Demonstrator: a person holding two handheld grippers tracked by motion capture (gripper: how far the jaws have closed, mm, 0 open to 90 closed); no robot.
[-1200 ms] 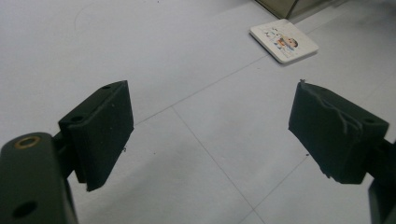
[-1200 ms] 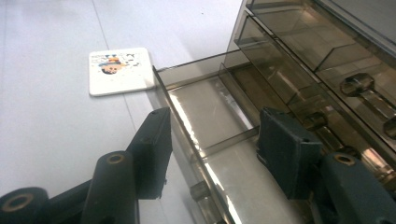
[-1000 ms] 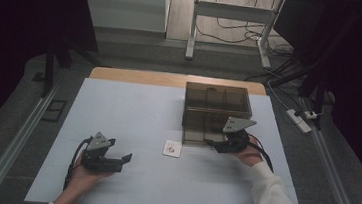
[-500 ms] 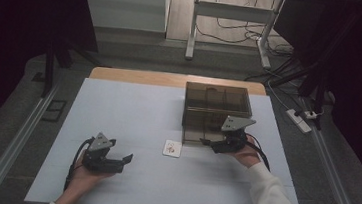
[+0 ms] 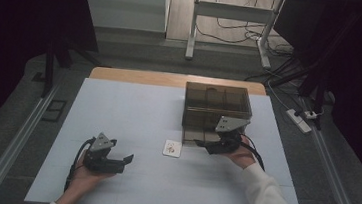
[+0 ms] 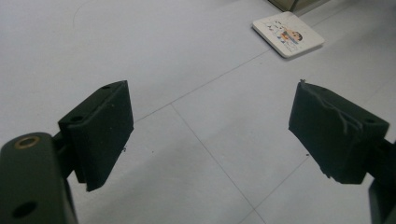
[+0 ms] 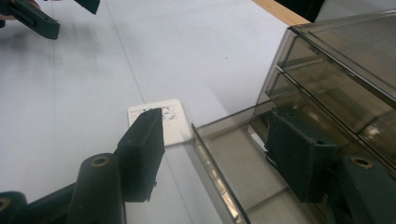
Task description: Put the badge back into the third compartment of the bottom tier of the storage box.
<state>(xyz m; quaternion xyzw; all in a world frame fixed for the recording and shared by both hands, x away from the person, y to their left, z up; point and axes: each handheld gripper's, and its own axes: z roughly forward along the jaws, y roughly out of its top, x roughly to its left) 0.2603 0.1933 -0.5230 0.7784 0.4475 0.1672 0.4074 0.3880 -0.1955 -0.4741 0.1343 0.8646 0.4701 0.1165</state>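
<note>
White tabletop [image 5: 133, 107]: right gripper [image 5: 204, 145], jaws just widened, straddles the drawer [image 7: 224, 158] front; left gripper [image 5: 125, 161] spread, unmoved.

You have: two black two-jaw tongs, left [image 5: 128, 159] and right [image 5: 199, 143]; one smoky transparent plastic drawer box [image 5: 217, 106]; one small white square printed card [image 5: 172, 148]; one pale grey desk [image 5: 128, 107].

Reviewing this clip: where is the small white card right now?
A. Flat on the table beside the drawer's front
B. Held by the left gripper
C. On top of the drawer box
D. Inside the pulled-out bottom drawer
A: the white card lies flat on the table, just outside the open drawer, and no pads touch it.
</note>
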